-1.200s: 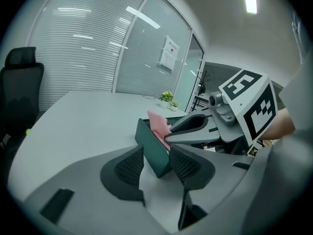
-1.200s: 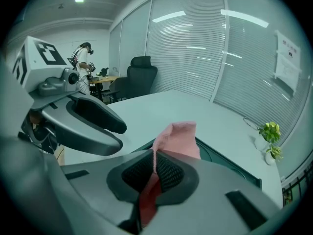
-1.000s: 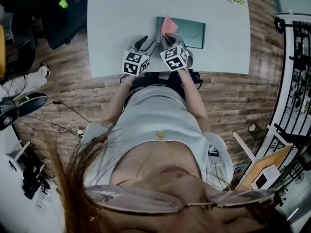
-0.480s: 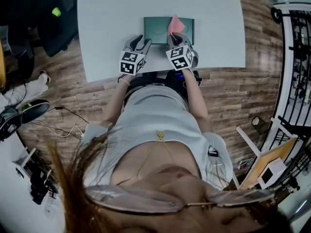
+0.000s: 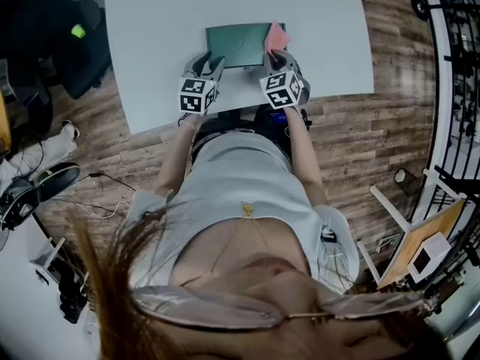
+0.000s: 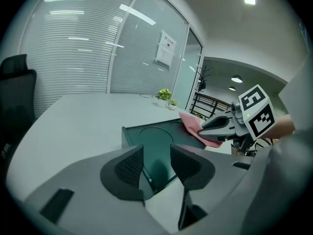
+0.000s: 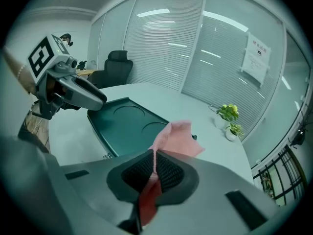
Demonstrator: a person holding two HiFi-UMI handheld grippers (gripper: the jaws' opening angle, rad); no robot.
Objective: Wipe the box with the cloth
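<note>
Right gripper (image 7: 154,169) clamps the pink cloth (image 7: 177,140), which sits at the right end of the dark green box (image 7: 124,124) on the tabletop (image 5: 157,21). Left gripper (image 6: 156,161), jaws parted, sits at the box's near edge.

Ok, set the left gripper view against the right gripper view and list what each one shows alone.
Only the left gripper view shows the left gripper jaws: apart, with the near corner of the box between them. Only the right gripper view shows the right gripper jaws: shut on the cloth. Both show the box, the cloth and the potted plants.
</note>
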